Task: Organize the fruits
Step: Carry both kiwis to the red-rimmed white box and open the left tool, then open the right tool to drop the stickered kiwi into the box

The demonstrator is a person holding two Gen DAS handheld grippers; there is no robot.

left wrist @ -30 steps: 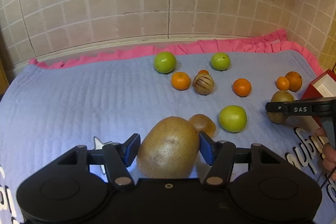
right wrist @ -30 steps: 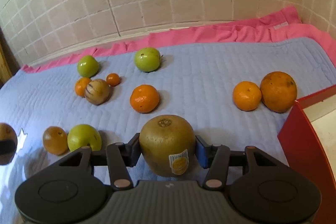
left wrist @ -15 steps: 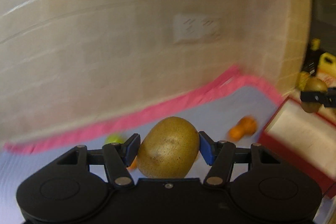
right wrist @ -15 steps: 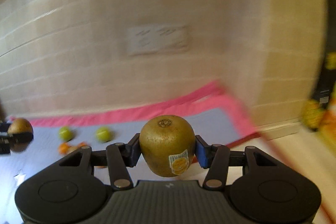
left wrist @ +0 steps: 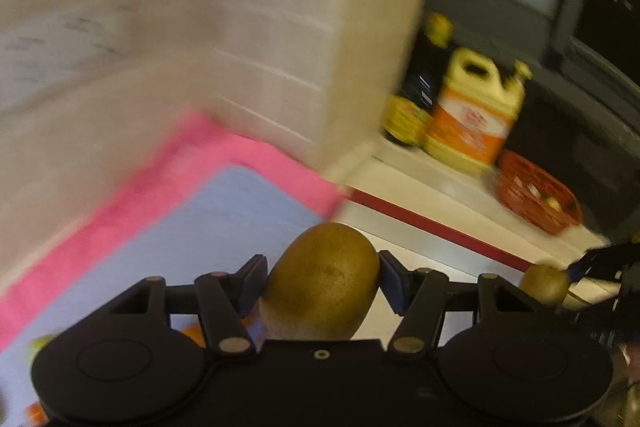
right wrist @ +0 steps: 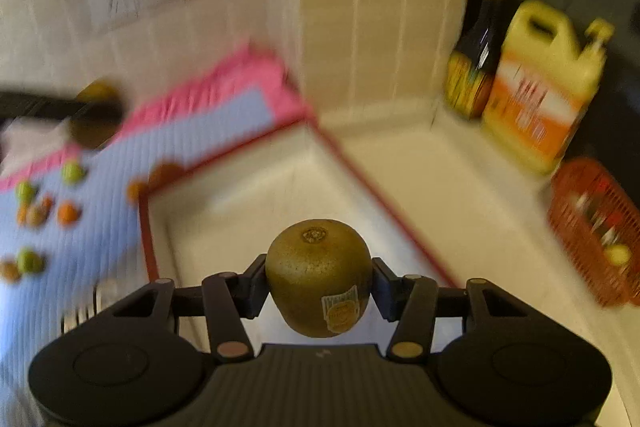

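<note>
brown kiwis clamped in both tools over the red-edged box

brown and fuzzy, a kiwi (left wrist: 322,293) sits clamped between the fingers of your left tool (left wrist: 320,285). its long axis tilts up and slightly right, and its lower end is hidden behind the tool body. it hangs above the corner where the blue quilted mat (left wrist: 224,211) with its pink border meets the red-rimmed white box (left wrist: 432,227).

your right tool (right wrist: 319,281) is closed on a second kiwi (right wrist: 318,277), stem end up and facing you, held above the box (right wrist: 240,203) interior. its oval sticker (right wrist: 340,309) is too blurred to read.

motion blur smears both views. small green and orange fruits (right wrist: 44,215) on the mat (right wrist: 96,227) are only blobs. the yellow jug (right wrist: 540,83) carries an orange label whose writing you cannot read; a dark bottle (right wrist: 478,55) stands just beside it, and a red mesh basket (right wrist: 596,231) is cut off at the right edge.
</note>
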